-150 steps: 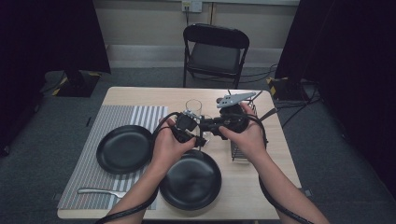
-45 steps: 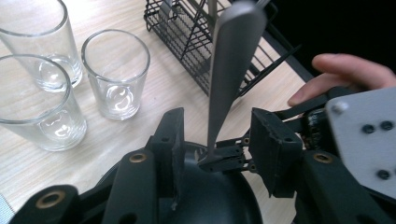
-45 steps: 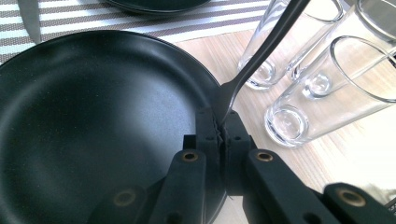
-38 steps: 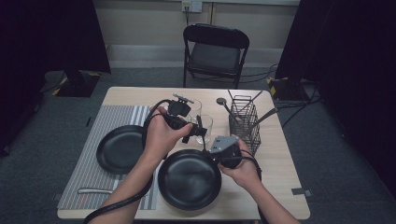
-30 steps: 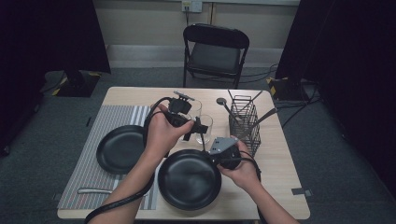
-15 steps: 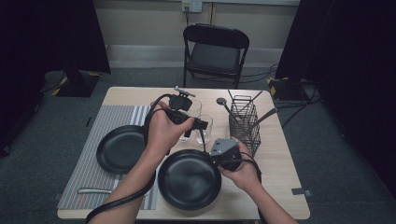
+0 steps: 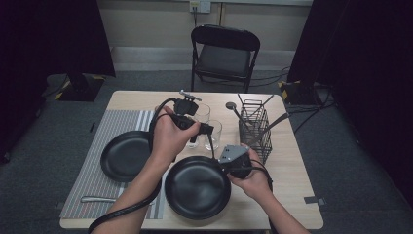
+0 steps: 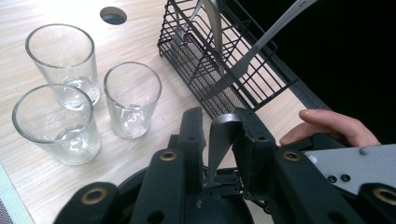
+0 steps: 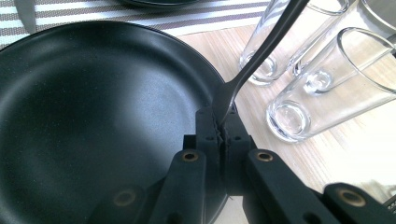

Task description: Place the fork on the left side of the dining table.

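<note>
A metal utensil (image 9: 261, 51) stands slanted over the right rim of the front black plate (image 7: 195, 190). My right gripper (image 9: 220, 121) is shut on its head end, low beside the plate (image 9: 93, 102); from above, this gripper (image 7: 217, 163) lies right of the plate. My left gripper (image 8: 222, 121) reaches down from above the glasses. Its jaws have just been closing around the flat handle end (image 8: 219, 144), which stands between them with a sliver of gap on one side. In the high view the left gripper (image 7: 210, 130) is above the right one.
Three empty glasses (image 8: 132, 98) stand close behind the plate. A black wire caddy (image 7: 254, 127) with several utensils is at the right. A second black plate (image 7: 125, 155) and a utensil (image 7: 95, 199) lie on the striped mat (image 7: 92, 180). A chair (image 7: 224, 53) stands beyond the table.
Since five seconds ago both hands came away from the caddy; the right one dropped to the front plate's rim. Over the last second the hands stayed put and the left gripper tilted slightly.
</note>
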Tool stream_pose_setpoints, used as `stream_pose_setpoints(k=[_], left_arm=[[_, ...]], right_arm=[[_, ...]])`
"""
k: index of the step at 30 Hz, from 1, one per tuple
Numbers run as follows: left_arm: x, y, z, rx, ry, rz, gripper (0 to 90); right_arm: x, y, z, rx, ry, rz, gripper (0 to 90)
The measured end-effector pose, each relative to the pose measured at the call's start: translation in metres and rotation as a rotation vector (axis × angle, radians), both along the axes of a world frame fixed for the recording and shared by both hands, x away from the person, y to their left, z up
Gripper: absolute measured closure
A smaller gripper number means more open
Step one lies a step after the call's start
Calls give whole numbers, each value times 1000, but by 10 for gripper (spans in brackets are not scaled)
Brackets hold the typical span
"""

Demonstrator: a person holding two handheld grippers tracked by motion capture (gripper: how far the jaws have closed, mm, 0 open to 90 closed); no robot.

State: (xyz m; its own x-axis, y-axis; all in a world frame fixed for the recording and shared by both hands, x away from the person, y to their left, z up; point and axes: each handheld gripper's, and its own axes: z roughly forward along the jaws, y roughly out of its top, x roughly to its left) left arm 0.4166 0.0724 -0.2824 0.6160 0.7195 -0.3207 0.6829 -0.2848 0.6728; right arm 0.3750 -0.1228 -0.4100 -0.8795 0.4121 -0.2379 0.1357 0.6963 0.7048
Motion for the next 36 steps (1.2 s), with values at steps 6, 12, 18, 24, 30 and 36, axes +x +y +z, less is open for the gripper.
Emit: stream_pose_setpoints(k=[6,12,18,24,30,36], left_arm=[[0,0,1,-3,4,7,772],[-1,-1,1,7,14,8,776],[-3,-2,4,15,12,5,778],[-4,-3,6,29,23,6,777],[-3,-4,4,34,30,8,776],[-2,-2,3,35,48,11,776]], right_arm=[[-1,1,-1,14,-3,-12,881],[-1,1,-2,11,-4,-16,881],[-2,0,-2,20,7,-30,877],[-3,1,-1,10,-13,-24,879],[-3,1,-2,3,-13,-26,879],[-3,1,-4,-6,-17,-20,878]])
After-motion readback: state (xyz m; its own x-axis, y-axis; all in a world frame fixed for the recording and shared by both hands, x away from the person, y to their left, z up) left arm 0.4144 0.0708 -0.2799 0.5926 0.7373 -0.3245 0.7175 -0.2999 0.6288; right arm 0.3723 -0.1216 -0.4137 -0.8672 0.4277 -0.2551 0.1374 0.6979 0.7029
